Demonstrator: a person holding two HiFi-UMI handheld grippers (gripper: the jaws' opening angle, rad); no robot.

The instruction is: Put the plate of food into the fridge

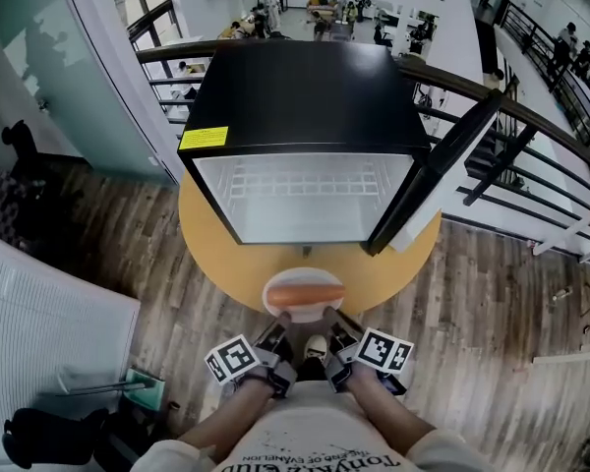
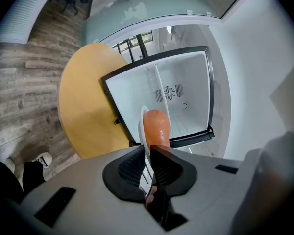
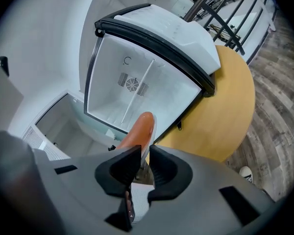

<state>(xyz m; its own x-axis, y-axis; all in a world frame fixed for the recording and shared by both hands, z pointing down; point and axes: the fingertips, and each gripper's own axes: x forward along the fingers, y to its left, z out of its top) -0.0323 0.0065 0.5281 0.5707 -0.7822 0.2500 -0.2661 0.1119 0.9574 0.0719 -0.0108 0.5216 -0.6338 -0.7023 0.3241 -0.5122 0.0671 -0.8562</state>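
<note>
**Plate pinched at its rim by both grippers, facing the open fridge**

The plate (image 1: 303, 274) with its long orange food (image 1: 305, 291) sits between the two grippers, above the near edge of the round yellow table (image 1: 216, 254). I cannot tell whether it rests on the table.

The left gripper (image 1: 278, 320) has its jaws nearly together, clamped on the plate's thin rim. The right gripper (image 1: 329, 315) pinches the rim the same way, just beside the left one.

Straight ahead of both pairs of jaws stands the fridge (image 1: 305, 96), its door (image 1: 442, 165) swung wide to the right.

Only the head view shows the fridge's black top and yellow label (image 1: 205, 138). The left gripper view shows the plate (image 2: 142, 126) edge-on, running forward out of the jaws, with the food (image 2: 156, 129) to their right. It also shows a fan grille (image 2: 169, 93) on the fridge's back wall. The right gripper view shows the door's white inner lining (image 3: 186, 33) and a railing (image 3: 225, 9) beyond it.
</note>
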